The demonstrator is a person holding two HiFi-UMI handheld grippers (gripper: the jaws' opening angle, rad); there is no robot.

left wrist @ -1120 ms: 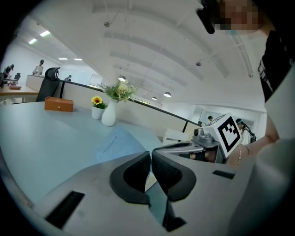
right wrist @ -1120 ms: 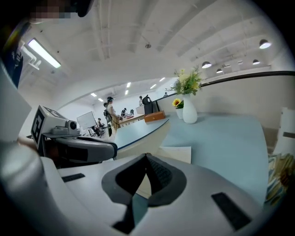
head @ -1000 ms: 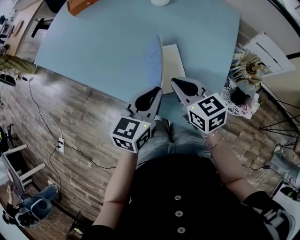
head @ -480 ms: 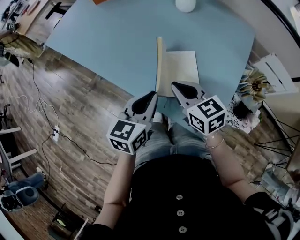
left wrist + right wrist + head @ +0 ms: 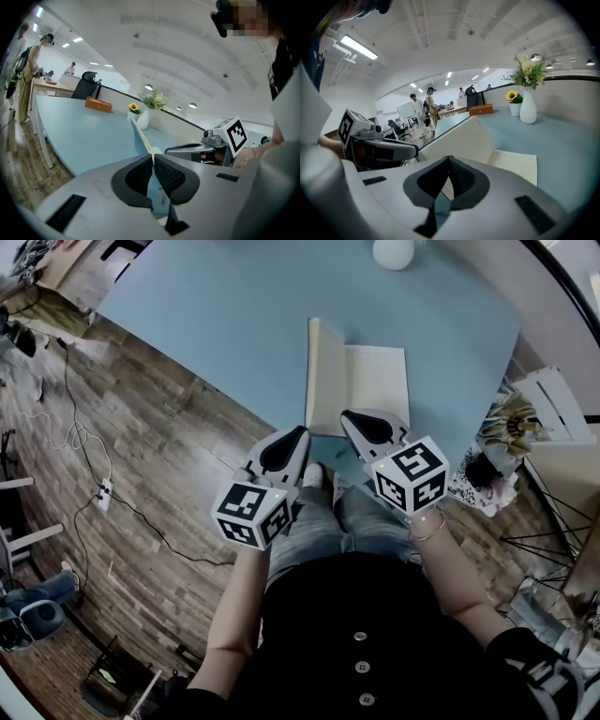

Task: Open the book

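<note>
Two grippers out front, you've got both squeezed closed, nothing between either pair of jaws. Book [image 5: 375,381] lies on table [image 5: 234,315] near your edge, partly open: left half stands up tilted, right page lies flat. Left gripper [image 5: 298,433] tip just beside book's near left corner, can't tell if touching. Right gripper [image 5: 347,416] tip at book's near edge. Vase [image 5: 394,251] beyond book.
</note>
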